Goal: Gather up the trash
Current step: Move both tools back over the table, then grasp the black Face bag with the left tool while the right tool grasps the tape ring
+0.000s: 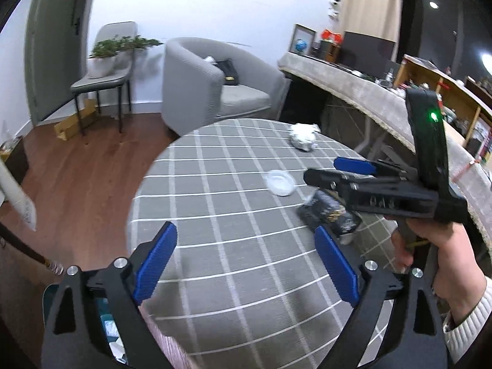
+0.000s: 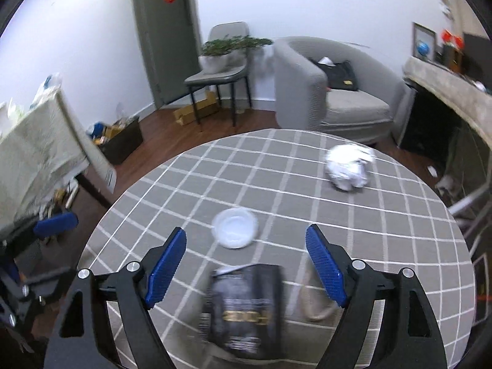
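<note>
A round table with a grey checked cloth (image 1: 215, 203) (image 2: 276, 190) holds three pieces of trash. A crumpled white paper ball (image 1: 303, 136) (image 2: 349, 169) lies at the far right. A clear plastic lid (image 1: 279, 182) (image 2: 235, 227) lies near the middle. A black foil packet (image 1: 326, 213) (image 2: 246, 304) lies nearest. My right gripper (image 2: 246, 261) is open and empty, above the packet; it also shows in the left wrist view (image 1: 332, 169). My left gripper (image 1: 246, 261) is open and empty over the table's near side.
A grey armchair (image 1: 209, 83) (image 2: 332, 89) stands beyond the table, a chair with a potted plant (image 1: 107, 58) (image 2: 221, 52) to its left. A long cloth-covered counter (image 1: 384, 104) runs along the right. Cardboard boxes (image 2: 196, 110) lie on the wooden floor.
</note>
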Tool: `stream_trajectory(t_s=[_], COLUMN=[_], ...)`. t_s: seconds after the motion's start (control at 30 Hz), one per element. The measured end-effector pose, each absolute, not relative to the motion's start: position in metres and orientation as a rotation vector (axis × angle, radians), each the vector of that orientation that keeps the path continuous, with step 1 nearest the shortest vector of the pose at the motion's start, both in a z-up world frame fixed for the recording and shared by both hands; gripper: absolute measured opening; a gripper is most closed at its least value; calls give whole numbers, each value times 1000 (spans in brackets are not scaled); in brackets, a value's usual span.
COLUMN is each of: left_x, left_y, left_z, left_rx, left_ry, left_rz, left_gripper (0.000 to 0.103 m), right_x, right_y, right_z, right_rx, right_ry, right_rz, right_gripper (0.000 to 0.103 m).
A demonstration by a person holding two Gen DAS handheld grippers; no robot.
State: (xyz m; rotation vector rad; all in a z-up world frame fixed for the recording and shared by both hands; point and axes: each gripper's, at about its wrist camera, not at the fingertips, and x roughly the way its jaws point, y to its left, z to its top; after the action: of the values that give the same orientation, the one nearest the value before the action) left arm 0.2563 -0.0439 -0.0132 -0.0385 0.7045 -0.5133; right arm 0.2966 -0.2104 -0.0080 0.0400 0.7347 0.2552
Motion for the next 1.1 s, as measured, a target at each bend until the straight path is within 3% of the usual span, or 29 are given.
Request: stream_trajectory(t_s=[0.37, 0.57, 1.1], left_x=[268, 279, 301], left_y=[-111, -142, -179], left_z=[-24, -32, -54], left_rx=[178, 317, 378], left_ry=[737, 749, 828], left_rz=[-702, -789, -949], left_gripper=[95, 96, 97], right_x=[298, 298, 295], right_y=[-252, -274, -307], right_z=[-21, -24, -30], right_rx=[170, 235, 313], right_ry=[772, 778, 779], right_rz=[217, 200, 192], right_gripper=[82, 90, 92])
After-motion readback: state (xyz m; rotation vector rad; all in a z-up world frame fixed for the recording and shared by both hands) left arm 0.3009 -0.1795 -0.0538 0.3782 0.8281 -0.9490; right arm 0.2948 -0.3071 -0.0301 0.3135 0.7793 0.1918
